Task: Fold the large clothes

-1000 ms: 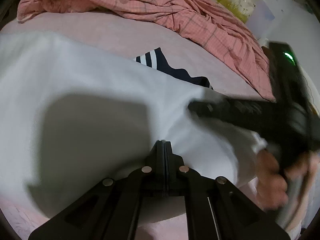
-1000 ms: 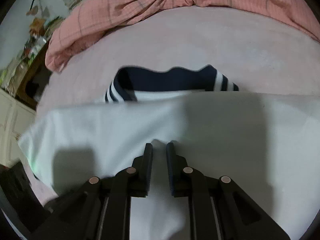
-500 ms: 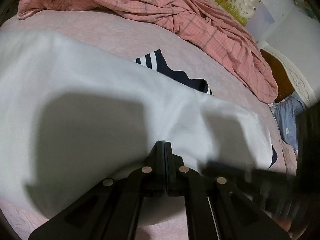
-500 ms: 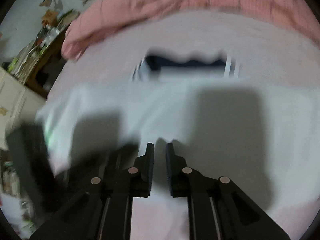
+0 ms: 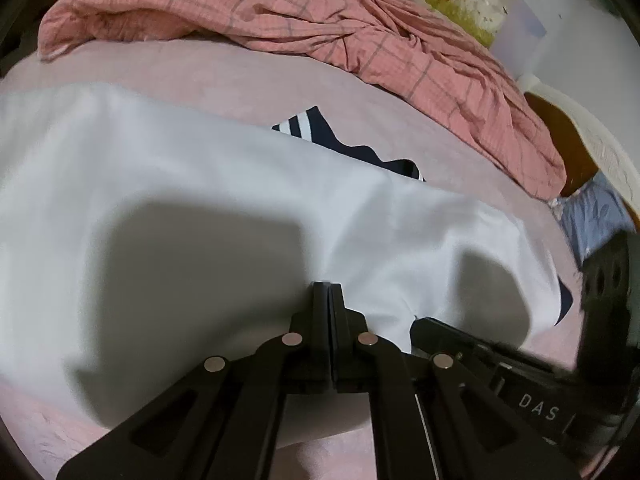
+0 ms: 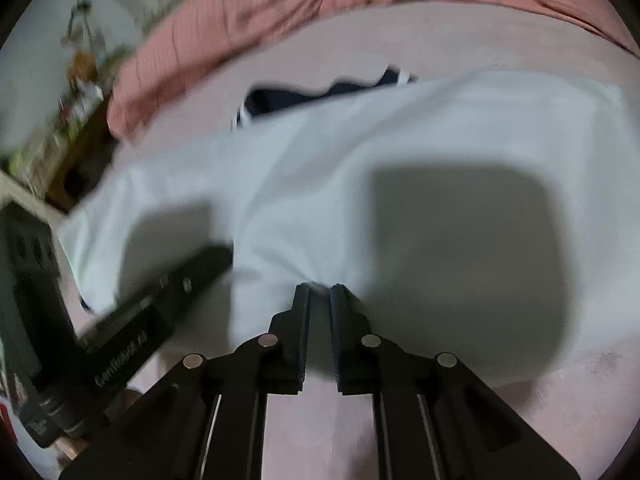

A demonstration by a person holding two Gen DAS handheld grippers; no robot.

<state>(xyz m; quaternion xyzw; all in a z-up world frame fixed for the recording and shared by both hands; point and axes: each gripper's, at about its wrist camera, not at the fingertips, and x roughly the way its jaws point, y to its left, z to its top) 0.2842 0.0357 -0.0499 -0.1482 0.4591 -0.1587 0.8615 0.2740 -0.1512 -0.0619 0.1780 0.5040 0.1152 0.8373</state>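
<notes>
Pink bed: white garment lies crosswise (navy-trimmed)

A garment is spread flat across the near part of the bed, a second garment is tucked under its far edge, and a crumpled blanket is heaped behind both.

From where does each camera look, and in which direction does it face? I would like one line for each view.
Left wrist: on the left gripper, shut on the white garment, facing down over the bed; the right gripper shows low right.
Right wrist: on the right gripper, jaws narrowly apart with cloth bunched between them; the left gripper shows at left.
Shared: white garment, its navy striped part, pink checked blanket.
</notes>
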